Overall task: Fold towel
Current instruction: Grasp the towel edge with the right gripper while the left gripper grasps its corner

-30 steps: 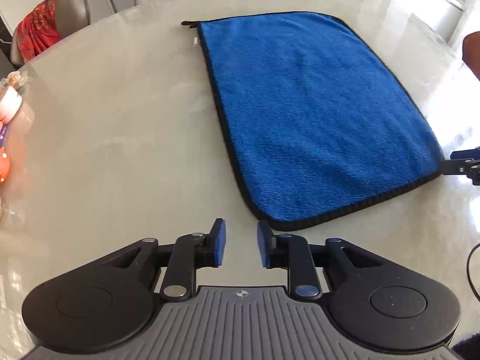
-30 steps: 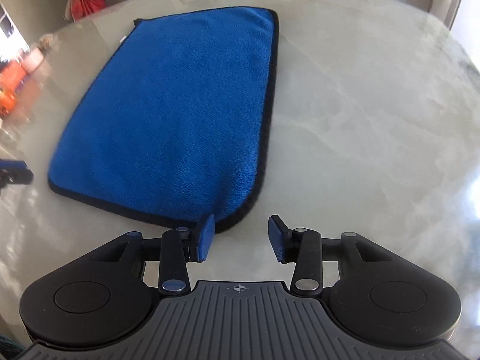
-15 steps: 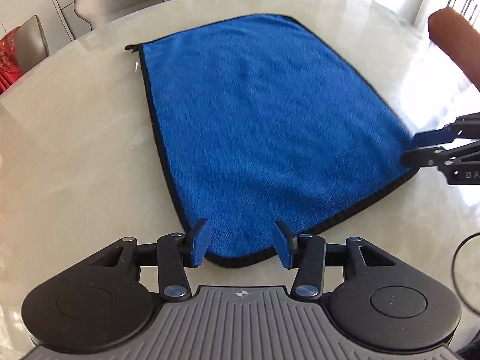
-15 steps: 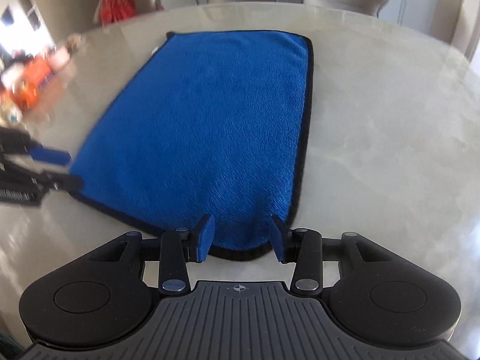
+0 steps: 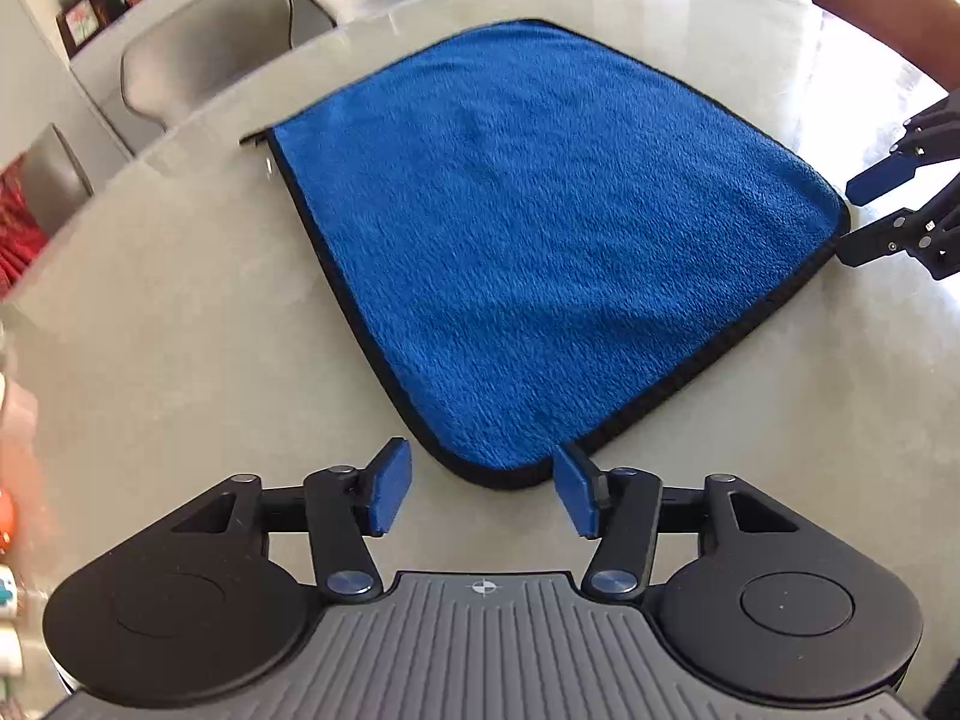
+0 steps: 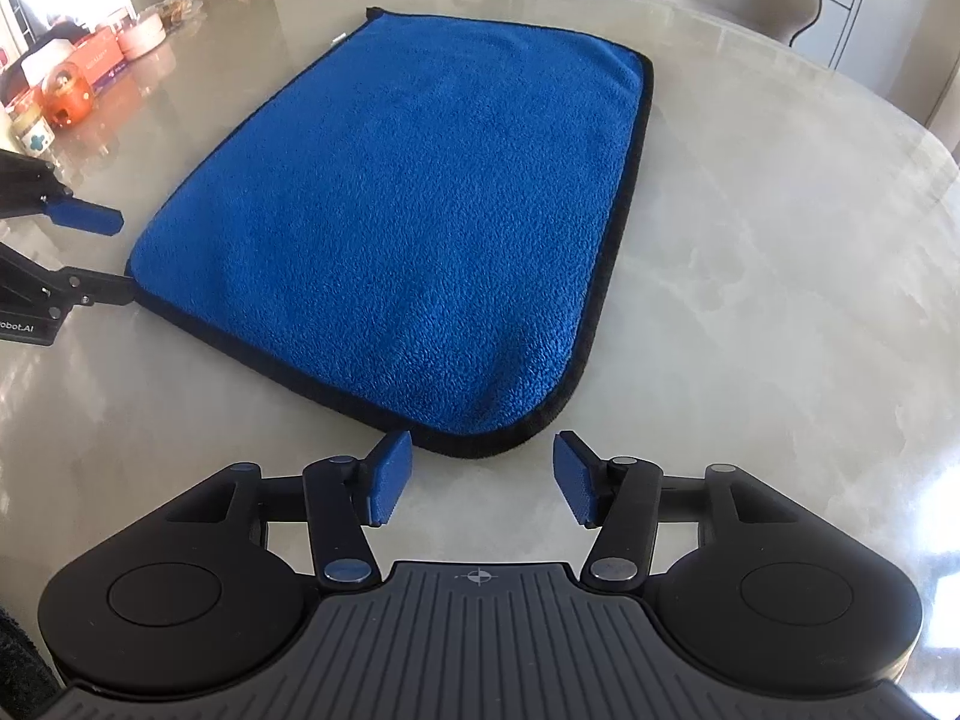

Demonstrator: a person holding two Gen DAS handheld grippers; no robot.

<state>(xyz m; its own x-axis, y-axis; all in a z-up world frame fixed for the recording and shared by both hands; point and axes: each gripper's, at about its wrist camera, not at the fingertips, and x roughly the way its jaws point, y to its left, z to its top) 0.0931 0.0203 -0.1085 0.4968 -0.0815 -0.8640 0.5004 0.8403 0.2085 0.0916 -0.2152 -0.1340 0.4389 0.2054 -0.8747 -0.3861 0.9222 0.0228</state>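
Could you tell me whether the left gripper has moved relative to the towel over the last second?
Yes. The left gripper has shifted rightward and closer: the towel corner, earlier ahead and to its right, now sits between its open fingers.

marble table [image 6: 750, 252], grey chairs [image 5: 204, 54], orange jar [image 6: 66, 97].

You get bright daylight; glare washes the marble table [image 6: 780, 228] along its right edge, fisheye bending curves its rim, and the left view's margins blur slightly.
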